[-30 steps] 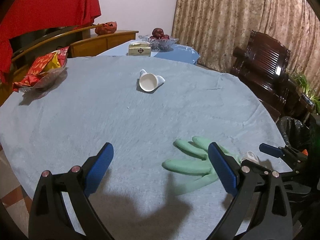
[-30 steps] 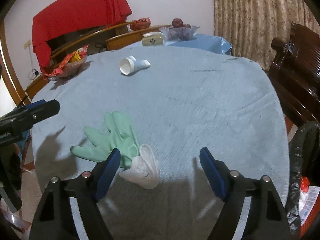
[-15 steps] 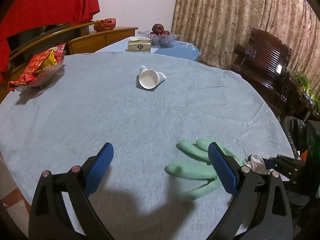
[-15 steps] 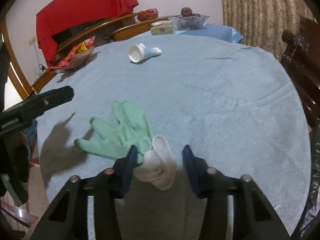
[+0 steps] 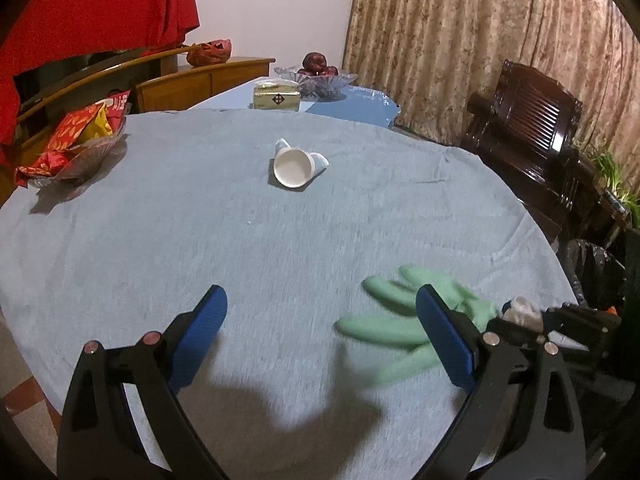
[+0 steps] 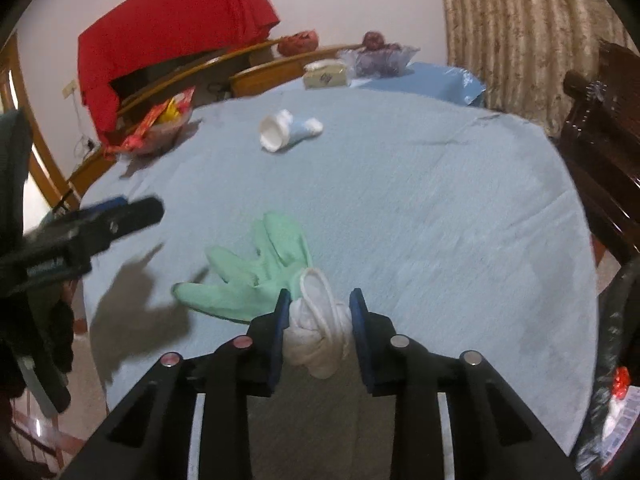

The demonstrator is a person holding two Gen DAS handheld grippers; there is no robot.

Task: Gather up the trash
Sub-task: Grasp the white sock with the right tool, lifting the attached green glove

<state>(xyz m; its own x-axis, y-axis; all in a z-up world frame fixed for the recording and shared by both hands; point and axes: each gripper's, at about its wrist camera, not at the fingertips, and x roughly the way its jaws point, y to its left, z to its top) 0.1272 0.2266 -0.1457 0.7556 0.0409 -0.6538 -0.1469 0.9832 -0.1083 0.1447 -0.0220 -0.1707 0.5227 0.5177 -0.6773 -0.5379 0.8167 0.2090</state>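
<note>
— On the bench (image 6: 440, 200), near its front edge, what does the right wrist view give that the left one hides?

— The grip itself. The right gripper (image 6: 318, 320) has its blue fingers (image 6: 280, 328) pressed on the bunched white cuff of the green glove (image 6: 256, 276); the glove's fingers fan away to the left on the grey cloth. In the left wrist view the cuff is a blurred pale lump behind the left gripper's right finger, and the green glove (image 5: 384, 324) is smeared.

— And the left view's own share?

— The black trash bag (image 5: 592, 268) beyond the bench edge on the right, next to a dark wooden chair (image 5: 532, 132). The left gripper (image 5: 320, 332) hangs over bare cloth, fingers spread wide, nothing between them; the glove lies partly behind its right finger.

— Other trash?

— A tipped white paper cup (image 5: 296, 166) far up the bench, well apart from both grippers. A dish of snack packets (image 5: 76, 144) sits at the far left edge.

— Changed from a second ago?

— The right jaws have just been closing: they stood wide with the cuff loose between them, now they clamp it. The left gripper is where it was.
</note>
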